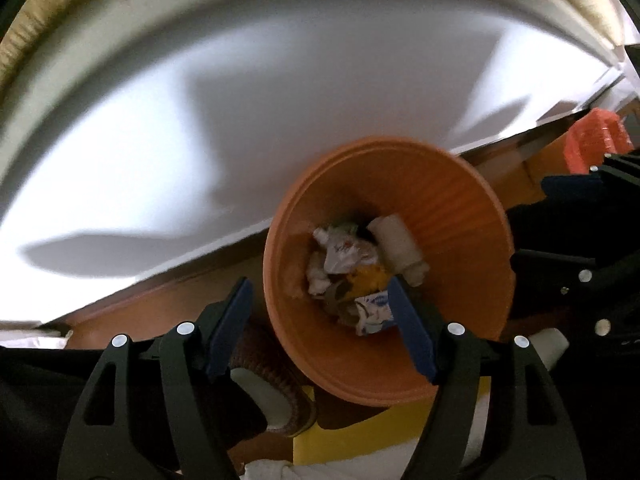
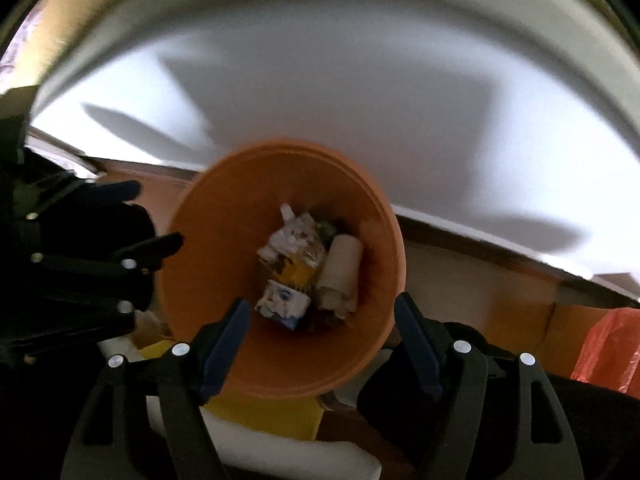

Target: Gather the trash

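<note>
An orange trash bin (image 1: 452, 216) stands on the floor below both grippers; it also shows in the right wrist view (image 2: 216, 240). Inside lie crumpled white wrappers (image 1: 340, 252), a blue-and-white packet (image 2: 282, 304), a yellow piece (image 2: 296, 274) and a white paper roll (image 2: 342, 272). My left gripper (image 1: 320, 324) is open and empty above the bin's near rim. My right gripper (image 2: 320, 340) is open and empty above the near rim too. The left gripper shows at the left of the right wrist view (image 2: 120, 248); the right gripper shows at the right of the left wrist view (image 1: 580, 264).
A white table (image 1: 280, 100) spreads behind the bin. An orange plastic bag (image 2: 612, 348) lies on the wooden floor at the right; it also shows in the left wrist view (image 1: 592, 140). A yellow sheet (image 2: 272, 416) and white cloth (image 2: 280, 456) lie below the bin. A brown slipper (image 1: 272, 392) is near.
</note>
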Motion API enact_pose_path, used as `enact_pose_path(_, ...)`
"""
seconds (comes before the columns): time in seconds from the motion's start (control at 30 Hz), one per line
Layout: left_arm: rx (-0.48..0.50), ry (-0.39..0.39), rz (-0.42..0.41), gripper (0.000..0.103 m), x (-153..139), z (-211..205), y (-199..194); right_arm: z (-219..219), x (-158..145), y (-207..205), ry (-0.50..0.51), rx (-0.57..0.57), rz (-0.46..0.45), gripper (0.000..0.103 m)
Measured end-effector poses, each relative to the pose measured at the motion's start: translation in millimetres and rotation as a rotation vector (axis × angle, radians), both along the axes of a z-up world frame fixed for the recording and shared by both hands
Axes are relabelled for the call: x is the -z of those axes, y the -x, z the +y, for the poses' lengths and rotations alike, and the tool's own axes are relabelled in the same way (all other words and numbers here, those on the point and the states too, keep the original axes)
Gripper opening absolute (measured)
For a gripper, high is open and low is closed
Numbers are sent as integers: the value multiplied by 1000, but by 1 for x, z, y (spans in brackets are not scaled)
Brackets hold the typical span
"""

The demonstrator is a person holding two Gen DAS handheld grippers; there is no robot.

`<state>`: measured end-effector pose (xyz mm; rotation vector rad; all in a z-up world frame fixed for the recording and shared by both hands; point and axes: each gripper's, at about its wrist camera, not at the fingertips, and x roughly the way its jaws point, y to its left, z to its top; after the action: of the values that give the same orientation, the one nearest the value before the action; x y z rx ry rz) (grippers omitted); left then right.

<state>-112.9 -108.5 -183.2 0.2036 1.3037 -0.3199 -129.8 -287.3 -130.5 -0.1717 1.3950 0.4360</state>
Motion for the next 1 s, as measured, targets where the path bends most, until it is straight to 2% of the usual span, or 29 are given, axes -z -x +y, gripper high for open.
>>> enact_pose_path(0.1,39,34,-87,68,-38,0,11,-7,-40,7,-29,-15,-88,79)
enact_pose_path(0.2,56,47,-200,69,-81,5,19,-15,-98,2,-69,-11,-233,92)
enact_pose_path(0.23,50,56,-257,71,-103,8,19,-20,-124,-3,-85,5,-313,96)
enact_pose_path(0.3,22,74,-356,86,-138,18,16,-27,-159,-15,-112,34,-426,98)
enact_pose_path(0.33,-7,84,-430,90,-159,24,11,-27,-176,-25,-115,61,-494,98)
enact_pose_path(0.4,-64,88,-557,92,-192,37,-4,-29,-195,-44,-92,123,-581,98)
enact_pose_path(0.43,-83,84,-586,92,-202,40,-12,-29,-204,-59,-75,166,-630,98)
enact_pose_path(0.53,-166,76,-638,93,-219,52,-55,-23,-214,-108,-20,274,-745,98)
enact_pose_path(0.63,-245,69,-639,93,-220,58,-108,-10,-205,-154,24,348,-795,98)
enact_pose_path(0.73,-319,50,-642,93,-214,66,-143,1,-185,-192,47,401,-769,98)
enact_pose_path(0.9,-429,59,-607,93,-194,83,-181,14,-165,-206,-15,442,-720,98)
enact_pose_path(1.0,-464,61,-561,93,-179,88,-196,20,-148,-214,12,433,-685,98)
